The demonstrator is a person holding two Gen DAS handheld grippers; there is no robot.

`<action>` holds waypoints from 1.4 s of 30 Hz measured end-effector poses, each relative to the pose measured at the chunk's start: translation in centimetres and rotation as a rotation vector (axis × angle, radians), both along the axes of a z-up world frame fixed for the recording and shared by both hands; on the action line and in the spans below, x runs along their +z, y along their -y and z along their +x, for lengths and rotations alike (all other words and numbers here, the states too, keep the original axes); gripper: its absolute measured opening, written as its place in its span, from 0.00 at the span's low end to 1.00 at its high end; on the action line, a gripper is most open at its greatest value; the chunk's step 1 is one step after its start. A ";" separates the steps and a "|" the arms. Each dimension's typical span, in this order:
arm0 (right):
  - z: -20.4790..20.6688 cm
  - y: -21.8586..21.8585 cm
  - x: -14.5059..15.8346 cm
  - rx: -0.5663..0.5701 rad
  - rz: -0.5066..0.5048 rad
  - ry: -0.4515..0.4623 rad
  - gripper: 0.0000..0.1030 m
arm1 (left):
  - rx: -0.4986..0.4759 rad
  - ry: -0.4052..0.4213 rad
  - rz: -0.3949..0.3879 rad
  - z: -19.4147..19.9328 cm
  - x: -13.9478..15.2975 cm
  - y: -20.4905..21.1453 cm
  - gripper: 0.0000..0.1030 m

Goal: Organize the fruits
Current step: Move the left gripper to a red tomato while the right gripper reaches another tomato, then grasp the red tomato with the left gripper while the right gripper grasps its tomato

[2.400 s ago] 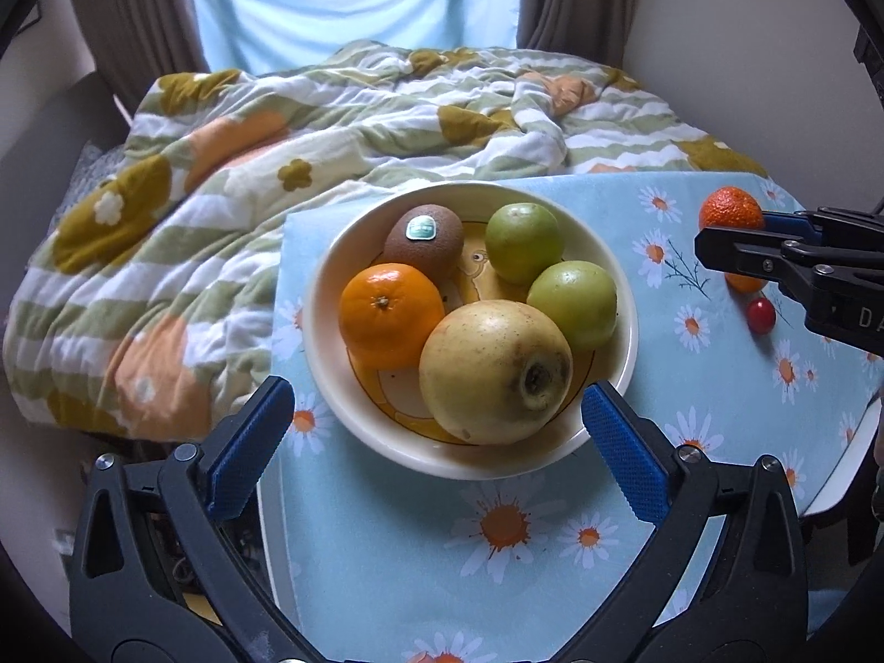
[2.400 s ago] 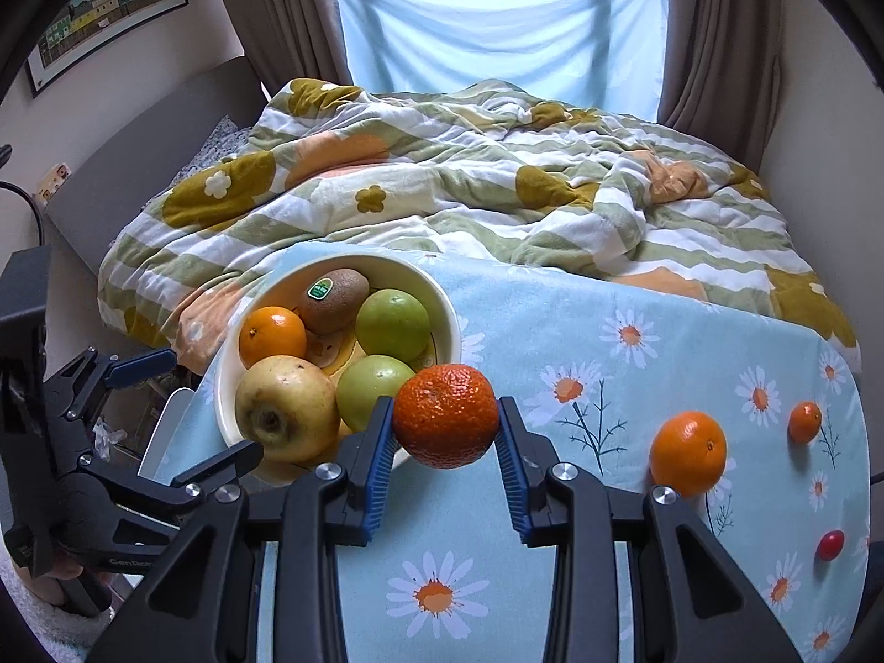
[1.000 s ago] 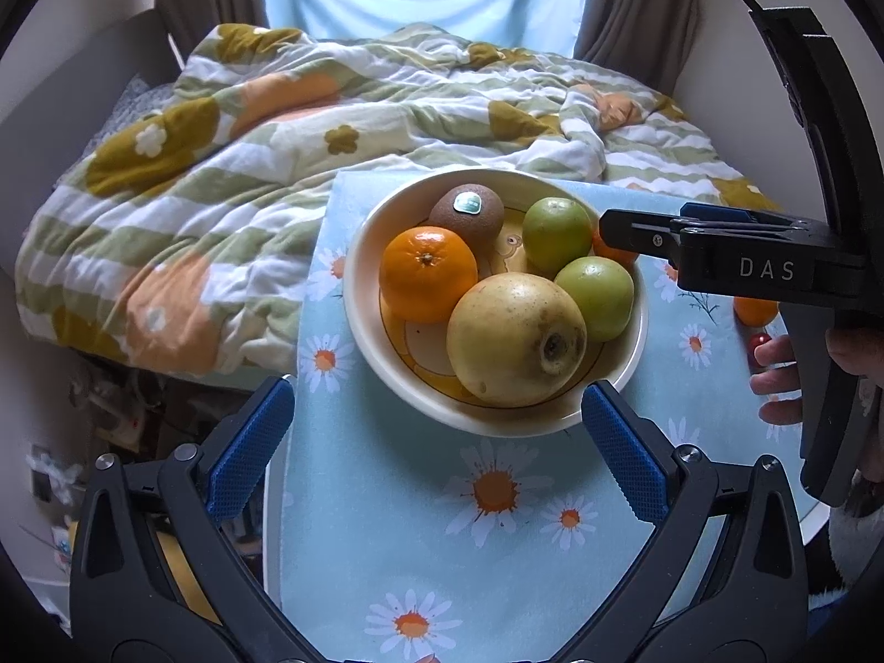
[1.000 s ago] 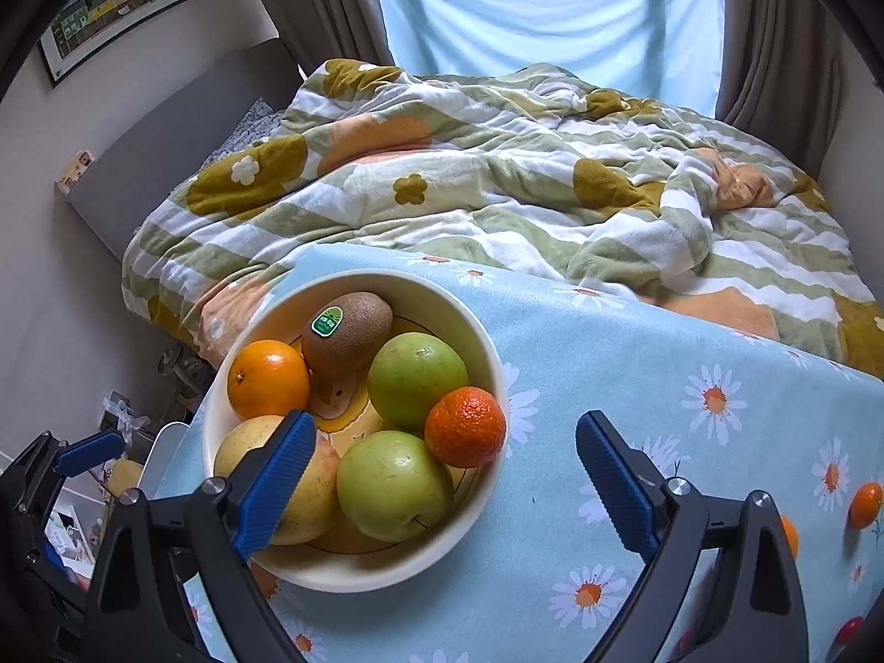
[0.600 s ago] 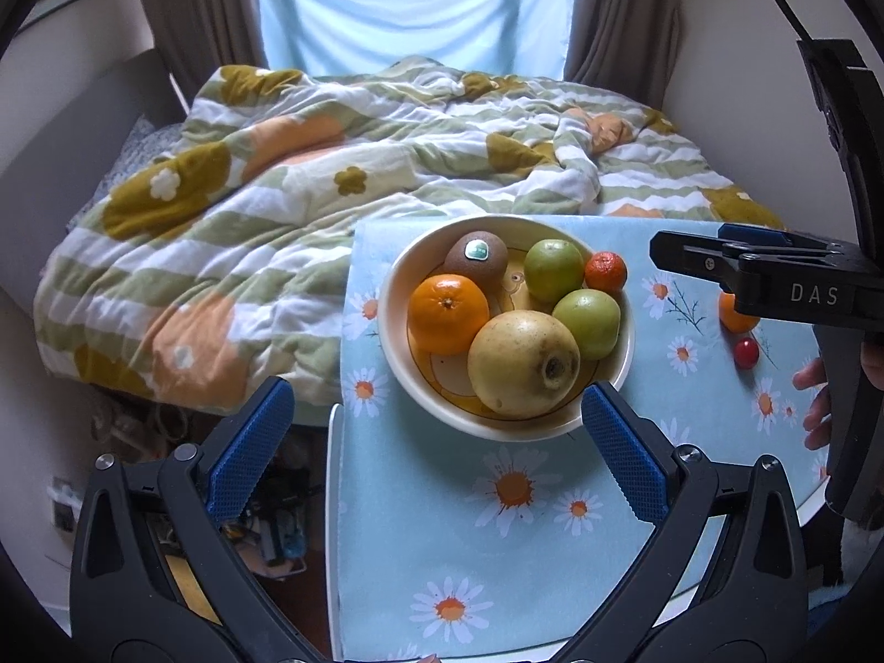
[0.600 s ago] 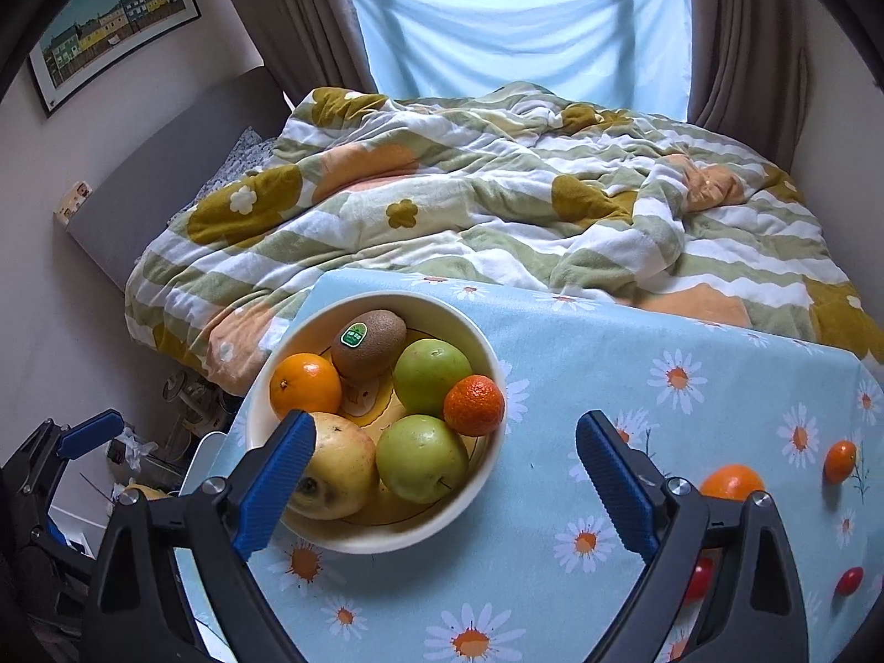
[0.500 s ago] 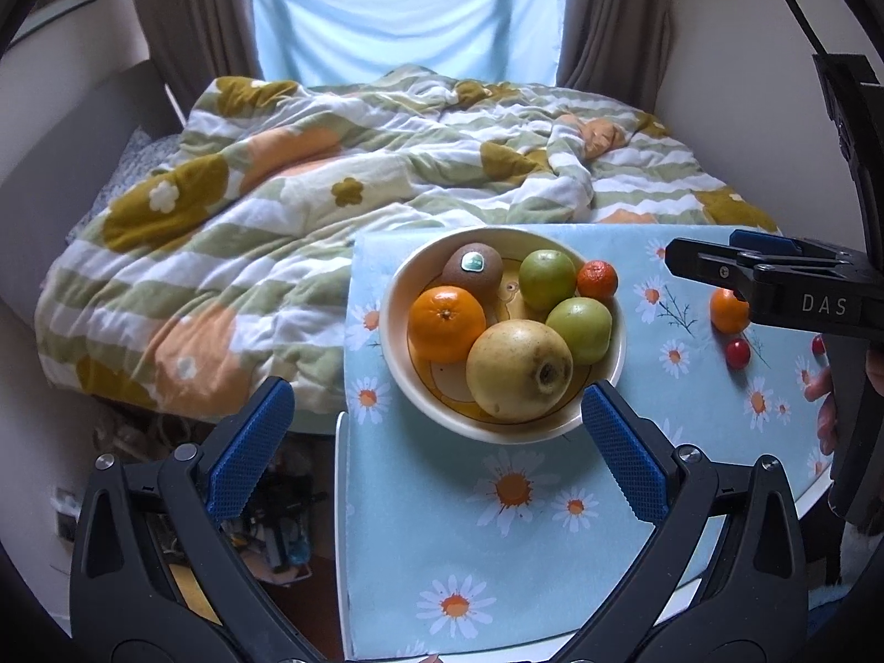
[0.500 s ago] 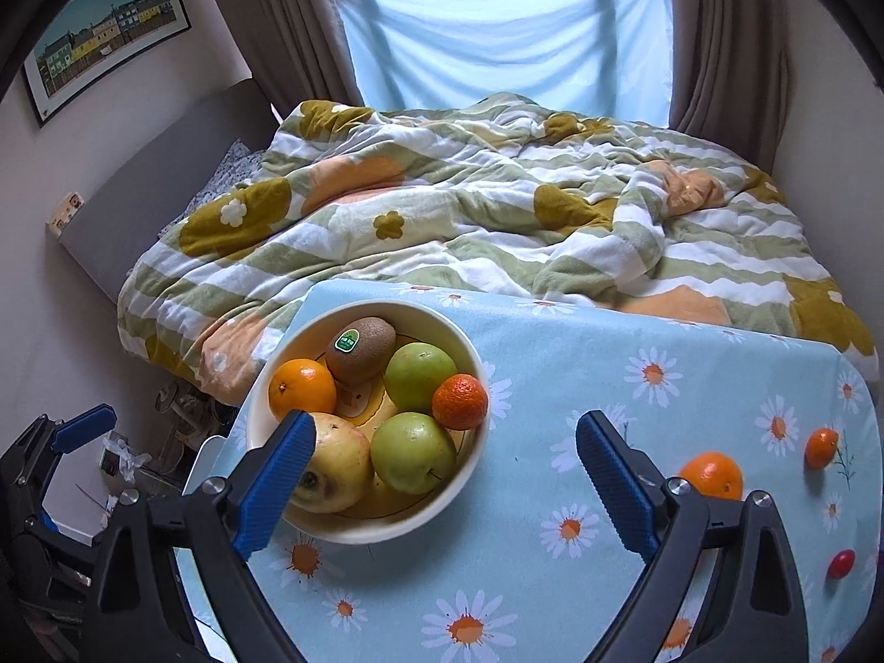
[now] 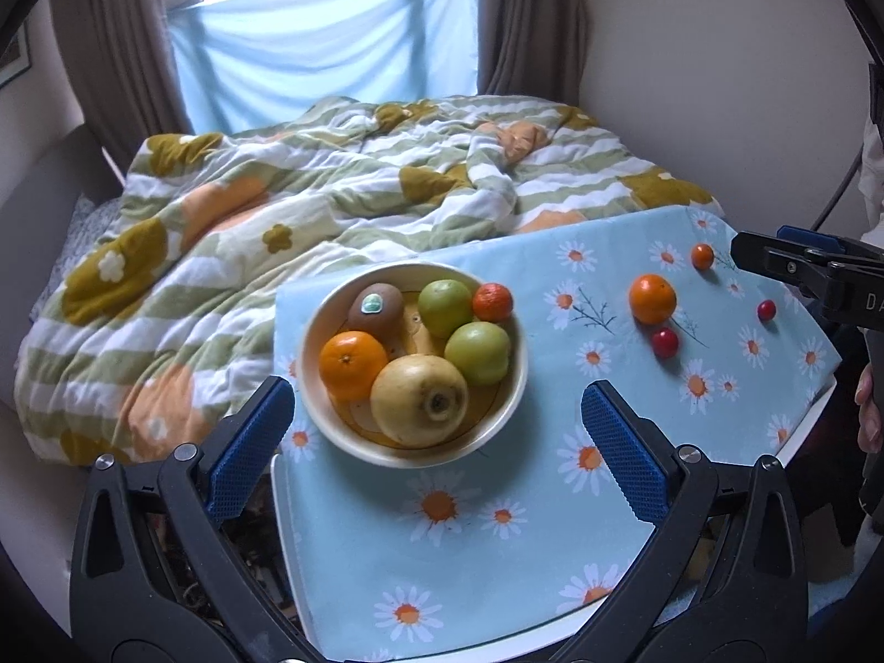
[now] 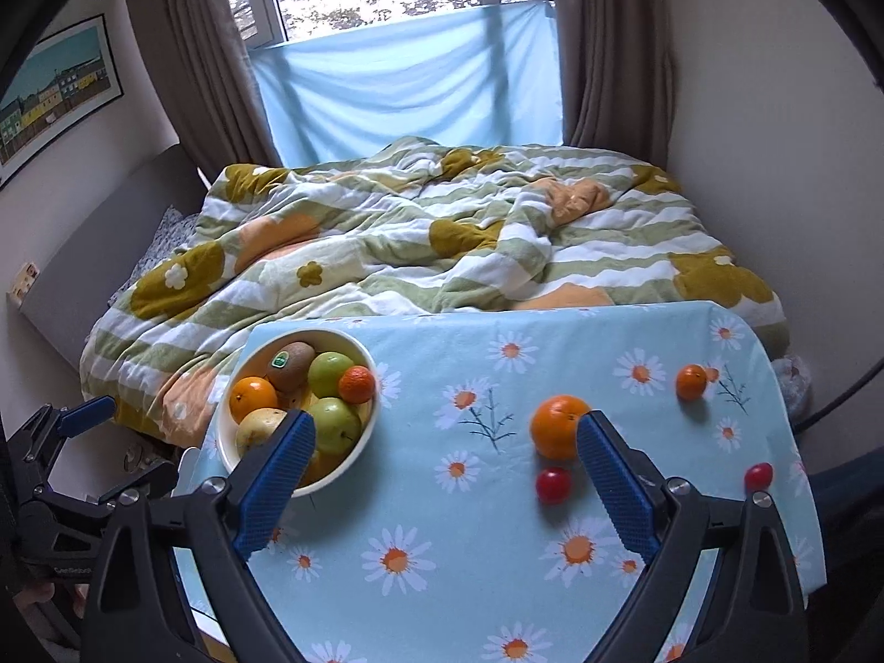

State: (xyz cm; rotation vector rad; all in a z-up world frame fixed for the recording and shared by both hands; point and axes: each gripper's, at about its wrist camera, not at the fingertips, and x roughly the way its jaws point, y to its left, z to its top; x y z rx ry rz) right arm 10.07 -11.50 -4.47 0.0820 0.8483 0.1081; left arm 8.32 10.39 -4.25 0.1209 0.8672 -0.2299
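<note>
Bowl (image 9: pixel 410 445) on daisy tablecloth (image 10: pixel 420 580) holds tangerine (image 10: pixel 357 384) beside green apples; quilt (image 10: pixel 387 243) behind. Loose orange (image 10: pixel 555 424), small orange (image 10: pixel 691 382), two cherry tomatoes (image 10: pixel 553 485) right. Left gripper (image 9: pixel 436 445) and right gripper (image 10: pixel 445 489) both spread wide, empty. Since earlier: tangerine dropped in bowl, both pulled back.

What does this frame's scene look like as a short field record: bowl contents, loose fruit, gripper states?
surface: table with daisy-print blue cloth, beside a bed
bowl: cream bowl at the table's left end
bowl contents: kiwi, orange, two green apples, pear, mandarin
loose fruit on cloth: large orange, small orange, two cherry tomatoes
left gripper: open, empty, above the table's near edge
right gripper: open, empty, above the cloth
</note>
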 end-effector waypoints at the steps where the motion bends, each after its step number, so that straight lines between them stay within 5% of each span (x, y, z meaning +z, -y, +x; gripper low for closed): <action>1: -0.3 0.9 0.0 -0.014 -0.008 0.001 0.91 | -0.004 0.001 -0.001 0.0 0.0 0.8 1.00; 14: -2.6 13.4 -2.3 -0.124 -0.073 -0.045 0.91 | 0.001 -0.055 -0.061 1.1 -1.9 11.9 1.00; 29: -1.8 21.5 -9.9 -0.154 -0.015 -0.131 0.91 | 0.048 -0.140 -0.098 3.3 -9.0 20.8 1.00; 34: -1.8 21.8 -12.3 -0.137 -0.030 -0.172 0.91 | 0.062 -0.193 -0.091 4.2 -11.8 22.0 0.93; 40: -1.7 21.8 -13.5 -0.134 -0.075 -0.176 0.91 | 0.056 -0.216 -0.066 4.8 -13.8 23.1 0.67; 42: -1.6 21.9 -13.8 -0.136 -0.085 -0.178 0.91 | 0.047 -0.219 -0.057 5.0 -14.3 23.5 0.66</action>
